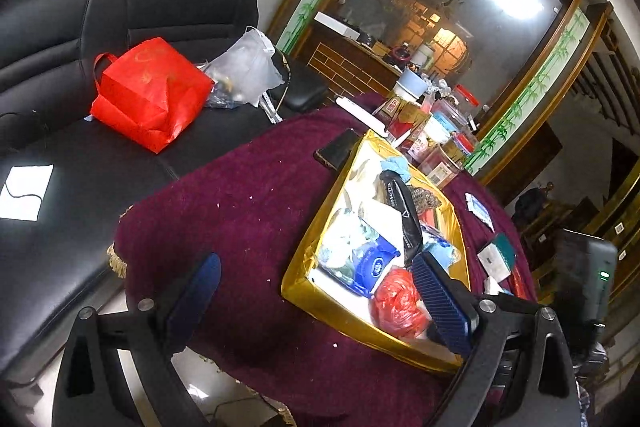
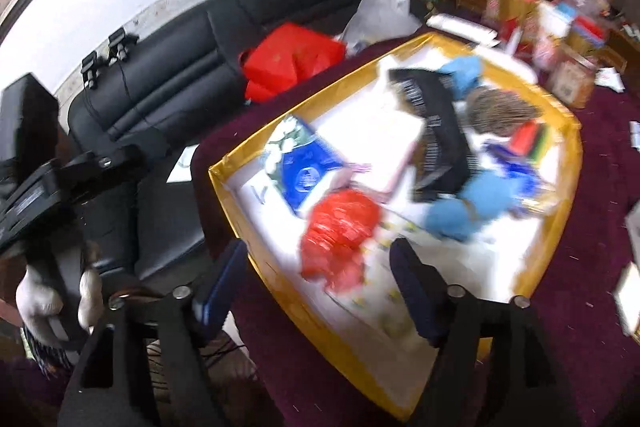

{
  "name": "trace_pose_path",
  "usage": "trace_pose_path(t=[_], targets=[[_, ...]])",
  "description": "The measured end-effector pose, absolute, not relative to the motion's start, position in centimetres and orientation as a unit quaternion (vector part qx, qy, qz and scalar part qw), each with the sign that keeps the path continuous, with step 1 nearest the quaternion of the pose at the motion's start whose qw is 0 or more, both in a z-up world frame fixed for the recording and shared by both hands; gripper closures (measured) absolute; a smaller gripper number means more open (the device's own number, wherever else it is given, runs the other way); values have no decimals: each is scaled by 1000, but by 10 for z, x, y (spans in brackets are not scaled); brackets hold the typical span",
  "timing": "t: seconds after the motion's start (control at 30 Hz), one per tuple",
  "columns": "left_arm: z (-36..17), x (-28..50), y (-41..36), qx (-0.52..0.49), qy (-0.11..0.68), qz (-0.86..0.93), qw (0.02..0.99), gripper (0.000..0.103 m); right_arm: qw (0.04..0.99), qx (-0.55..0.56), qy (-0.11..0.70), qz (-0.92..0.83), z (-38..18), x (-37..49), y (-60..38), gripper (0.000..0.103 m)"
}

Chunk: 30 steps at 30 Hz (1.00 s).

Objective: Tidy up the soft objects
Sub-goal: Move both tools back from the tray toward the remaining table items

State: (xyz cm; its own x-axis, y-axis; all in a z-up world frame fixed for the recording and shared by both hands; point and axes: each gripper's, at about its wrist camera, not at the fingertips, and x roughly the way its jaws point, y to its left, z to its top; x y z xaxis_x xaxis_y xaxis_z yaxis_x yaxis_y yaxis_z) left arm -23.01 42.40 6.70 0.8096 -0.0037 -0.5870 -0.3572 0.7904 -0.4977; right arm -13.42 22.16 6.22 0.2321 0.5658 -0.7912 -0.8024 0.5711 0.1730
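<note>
A gold-rimmed box [image 1: 296,279] [image 2: 224,179] sits on a maroon-covered table [image 1: 240,227]. It holds several soft things: a crumpled red plastic bag [image 1: 396,303] [image 2: 340,231], a blue pack [image 1: 372,263] [image 2: 308,175], a black pouch [image 1: 404,211] [image 2: 440,139], light blue cloths [image 2: 472,203] and a brown knitted piece [image 2: 500,107]. My left gripper [image 1: 316,299] is open and empty, its right finger over the box's near corner. My right gripper [image 2: 320,291] is open and empty just above the red bag. The right wrist view is blurred.
A black sofa [image 1: 60,67] stands left of the table with a red tote bag [image 1: 152,91] and a clear plastic bag [image 1: 244,67] on it. Jars and boxes [image 1: 432,131] crowd the table's far end. A phone [image 1: 338,149] lies by the box. Small packets [image 1: 496,255] lie to its right.
</note>
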Motion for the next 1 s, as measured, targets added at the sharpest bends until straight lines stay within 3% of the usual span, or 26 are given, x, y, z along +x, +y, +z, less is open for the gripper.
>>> trace_pose_path(t=[0.17, 0.4, 1.0], targets=[[74, -221, 396, -269, 302, 97, 909, 5, 800, -79, 426, 415, 67, -129, 168, 28], [96, -210, 300, -85, 297, 127, 943, 4, 827, 18, 423, 369, 62, -120, 93, 28], [93, -180, 161, 72, 346, 89, 931, 4, 866, 118, 398, 278, 54, -128, -68, 27]])
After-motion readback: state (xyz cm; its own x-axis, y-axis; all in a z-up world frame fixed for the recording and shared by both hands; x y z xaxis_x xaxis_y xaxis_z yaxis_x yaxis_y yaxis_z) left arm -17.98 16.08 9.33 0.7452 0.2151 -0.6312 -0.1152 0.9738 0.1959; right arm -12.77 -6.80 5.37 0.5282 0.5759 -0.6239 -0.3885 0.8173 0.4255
